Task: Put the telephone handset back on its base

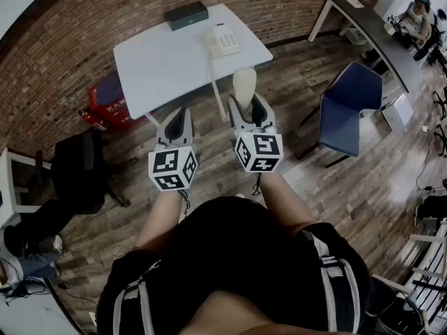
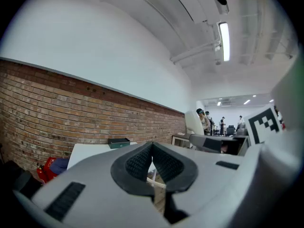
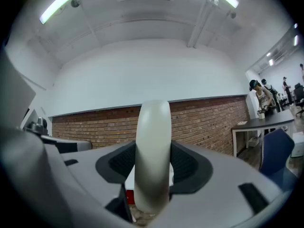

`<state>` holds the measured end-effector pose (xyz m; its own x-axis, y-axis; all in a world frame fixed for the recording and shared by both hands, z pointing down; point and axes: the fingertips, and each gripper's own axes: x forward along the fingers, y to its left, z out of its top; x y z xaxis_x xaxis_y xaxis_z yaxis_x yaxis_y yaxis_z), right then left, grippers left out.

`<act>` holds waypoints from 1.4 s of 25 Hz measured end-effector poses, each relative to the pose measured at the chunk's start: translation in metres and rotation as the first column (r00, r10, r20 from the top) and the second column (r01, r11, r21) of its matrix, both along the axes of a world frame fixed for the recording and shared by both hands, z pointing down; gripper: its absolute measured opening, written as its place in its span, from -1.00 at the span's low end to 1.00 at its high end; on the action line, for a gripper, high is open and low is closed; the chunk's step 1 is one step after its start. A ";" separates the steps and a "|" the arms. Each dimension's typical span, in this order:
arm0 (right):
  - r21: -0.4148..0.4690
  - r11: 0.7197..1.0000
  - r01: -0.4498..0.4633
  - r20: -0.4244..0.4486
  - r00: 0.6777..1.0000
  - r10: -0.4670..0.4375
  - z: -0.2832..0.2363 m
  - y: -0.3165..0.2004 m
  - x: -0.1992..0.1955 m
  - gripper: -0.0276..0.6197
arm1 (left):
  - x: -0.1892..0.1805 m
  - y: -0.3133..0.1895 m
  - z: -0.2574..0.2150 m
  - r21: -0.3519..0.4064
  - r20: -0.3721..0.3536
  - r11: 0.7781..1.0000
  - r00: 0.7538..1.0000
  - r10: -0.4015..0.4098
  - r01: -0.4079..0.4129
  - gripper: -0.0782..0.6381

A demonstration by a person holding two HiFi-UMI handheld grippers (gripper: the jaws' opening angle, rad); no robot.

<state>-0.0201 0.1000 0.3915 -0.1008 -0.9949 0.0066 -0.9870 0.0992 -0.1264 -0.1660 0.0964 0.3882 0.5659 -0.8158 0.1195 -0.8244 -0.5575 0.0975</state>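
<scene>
Right gripper [image 3: 153,167] clamped on the telephone handset [image 3: 153,146]: jaws stand wide, pads pressed to both flanks of the cream body, which rises upright between them, its rounded end well above the jaw tips. Left gripper [image 2: 153,151] empty, pads brought together at the tips, nothing between them; held level beside the right one, near the person's body. Telephone base [image 1: 225,40] sits on the far right part of the white table [image 1: 157,68], its cradle bare, a dark green box [image 1: 186,15] just behind and to its left. Handset is in the air over the wood floor, on the near side of the table and well apart from the base. A thin pale line runs from the table edge by the base down toward the handset; cord or table leg, cannot tell. Judgement: pick-up is done and the grip looks secure. Left to do: carry the handset forward and up over the table, turn it to lie along the cradle, lower it in, let go. Roughly the first half complete.
</scene>
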 end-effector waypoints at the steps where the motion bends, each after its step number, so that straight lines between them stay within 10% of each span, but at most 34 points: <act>1: 0.001 1.000 -0.003 -0.003 1.000 0.003 0.000 0.002 0.000 -0.27 | 0.001 0.001 0.000 -0.002 0.000 1.000 1.000 0.004 -0.004 -0.78; 35: -0.025 0.990 0.142 -0.013 0.990 -0.143 0.008 0.003 0.074 -0.27 | 0.092 0.024 -0.019 0.020 -0.033 0.999 0.999 -0.035 0.035 -0.78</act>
